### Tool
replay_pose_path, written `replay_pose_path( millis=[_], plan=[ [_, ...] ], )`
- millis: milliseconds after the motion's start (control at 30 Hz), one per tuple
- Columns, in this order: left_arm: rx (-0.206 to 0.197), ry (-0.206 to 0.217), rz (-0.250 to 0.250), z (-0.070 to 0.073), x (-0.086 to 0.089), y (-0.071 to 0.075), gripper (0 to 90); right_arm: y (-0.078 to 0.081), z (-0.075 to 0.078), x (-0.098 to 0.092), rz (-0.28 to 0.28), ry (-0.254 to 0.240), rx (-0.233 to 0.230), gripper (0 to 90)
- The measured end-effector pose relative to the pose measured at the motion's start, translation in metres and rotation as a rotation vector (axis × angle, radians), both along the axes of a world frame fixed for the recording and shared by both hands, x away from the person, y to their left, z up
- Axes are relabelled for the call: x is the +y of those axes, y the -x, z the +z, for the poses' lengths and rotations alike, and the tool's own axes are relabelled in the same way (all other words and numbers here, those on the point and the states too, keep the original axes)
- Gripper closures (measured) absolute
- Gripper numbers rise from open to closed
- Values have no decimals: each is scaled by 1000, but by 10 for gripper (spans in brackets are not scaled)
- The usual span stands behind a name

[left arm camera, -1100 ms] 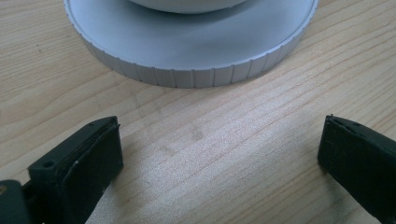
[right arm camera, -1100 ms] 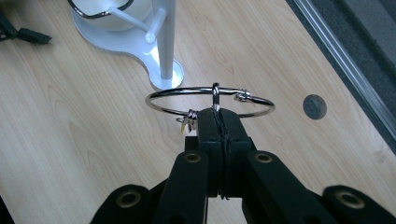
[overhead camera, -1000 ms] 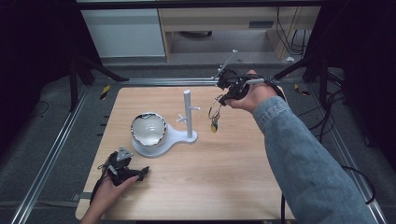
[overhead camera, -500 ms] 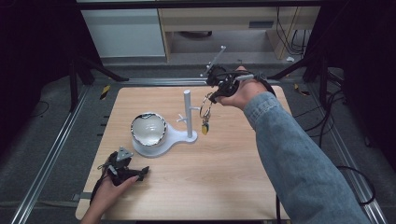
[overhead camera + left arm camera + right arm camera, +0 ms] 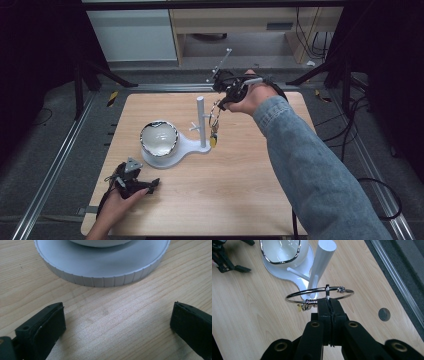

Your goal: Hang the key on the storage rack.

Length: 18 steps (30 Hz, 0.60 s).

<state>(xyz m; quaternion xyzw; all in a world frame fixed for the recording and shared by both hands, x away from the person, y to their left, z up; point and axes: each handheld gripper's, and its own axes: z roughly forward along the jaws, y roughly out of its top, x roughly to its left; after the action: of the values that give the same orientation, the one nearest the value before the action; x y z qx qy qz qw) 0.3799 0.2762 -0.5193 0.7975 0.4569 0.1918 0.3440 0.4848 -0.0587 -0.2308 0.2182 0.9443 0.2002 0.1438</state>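
The right tongs (image 5: 329, 305) are pressed together on a silver key ring (image 5: 319, 294), pinching its wire near a small loop, so that the ring hangs out level in front of them in the right gripper view. From the high view the same ring (image 5: 215, 112) dangles below the right hand, held in the air just beside the upright white post (image 5: 201, 120) of a white stand (image 5: 192, 146), with a small yellow tag (image 5: 213, 141) hanging at the bottom of the bunch close to the stand's base. In the right gripper view the ring sits in front of the post (image 5: 320, 265), near it; whether they touch I cannot tell. A short peg (image 5: 298, 273) juts sideways from the post. A round white bowl with a shiny rim (image 5: 159, 139) sits on the wide end of the stand. The left tongs (image 5: 134, 184) rest on the pale wooden worktop (image 5: 240, 190) at its near left corner, and their jaws stand wide apart with nothing between them, facing the ribbed edge of the stand's round base (image 5: 100, 280).
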Motion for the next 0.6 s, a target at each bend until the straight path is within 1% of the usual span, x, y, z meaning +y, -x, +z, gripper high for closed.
replay_pose_path(
  millis=[233, 600],
  plan=[
    [0, 0, 0, 0, 0, 0, 0, -5, -6, 7, 12, 24, 12, 893],
    [0, 0, 0, 0, 0, 0, 0, -15, -14, 16, 1, 48, 38, 893]
  ],
)
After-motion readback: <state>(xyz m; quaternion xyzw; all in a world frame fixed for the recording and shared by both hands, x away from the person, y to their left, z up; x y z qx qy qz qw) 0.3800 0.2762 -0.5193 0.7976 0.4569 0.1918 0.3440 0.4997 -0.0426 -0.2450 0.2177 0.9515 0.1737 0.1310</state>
